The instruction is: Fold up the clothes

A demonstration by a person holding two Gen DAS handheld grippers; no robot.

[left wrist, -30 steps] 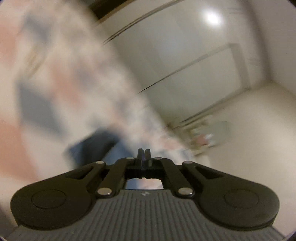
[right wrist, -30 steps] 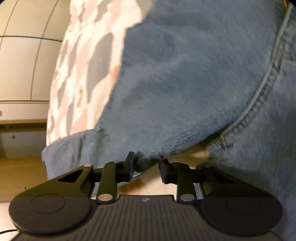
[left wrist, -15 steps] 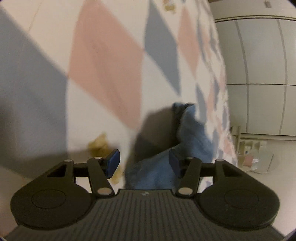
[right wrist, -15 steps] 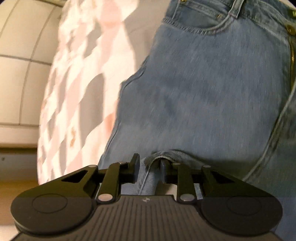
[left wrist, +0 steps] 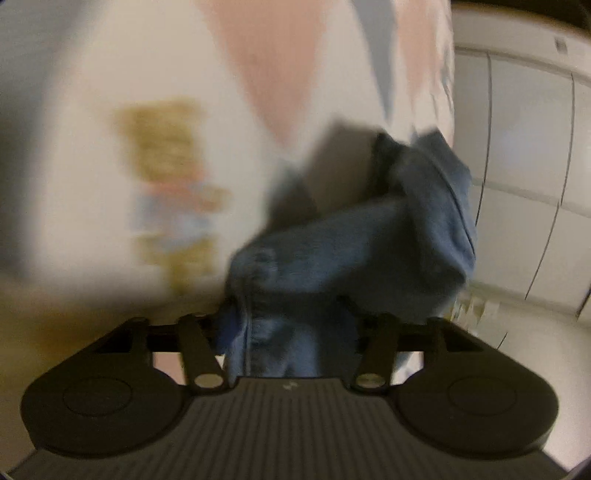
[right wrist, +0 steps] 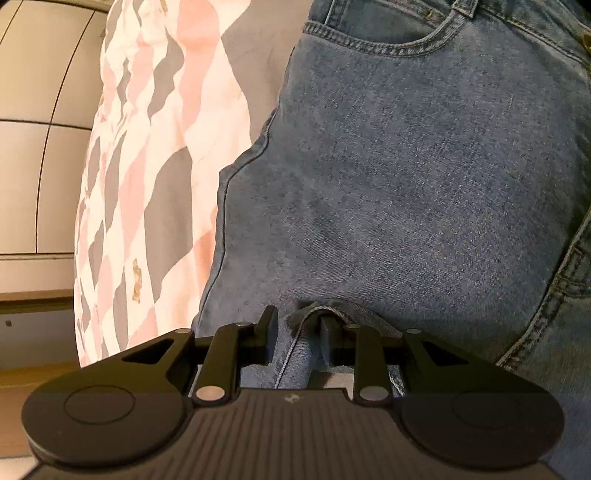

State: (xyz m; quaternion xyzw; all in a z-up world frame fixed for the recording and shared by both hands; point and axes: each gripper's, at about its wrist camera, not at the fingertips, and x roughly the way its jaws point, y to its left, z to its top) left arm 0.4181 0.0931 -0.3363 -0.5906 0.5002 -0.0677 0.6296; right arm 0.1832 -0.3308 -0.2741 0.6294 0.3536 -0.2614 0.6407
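My left gripper (left wrist: 288,328) is closing on a bunched end of the jeans (left wrist: 343,258), the denim filling the gap between its jaws. The picture is blurred, so I cannot tell whether the pads already press on the cloth. From this tool the bundle runs forward and to the right, rising into a loose hump over the patterned bedspread (left wrist: 110,110).

My right gripper (right wrist: 297,334) is clamped on a stitched edge of the jeans (right wrist: 406,166), with the seam pinched between its jaws. From that tool the garment spreads flat ahead and to the right, and the front pocket (right wrist: 388,33) sits at the far end. The trousers' long axis, then, runs away from the right tool toward the waistband. The diamond-print bedspread (right wrist: 159,155) lies off to its left.

I judge the coming fold turns on this: both tools sit at near edges of the denim, each with cloth directly between its jaws, and the bulk lies beyond them.
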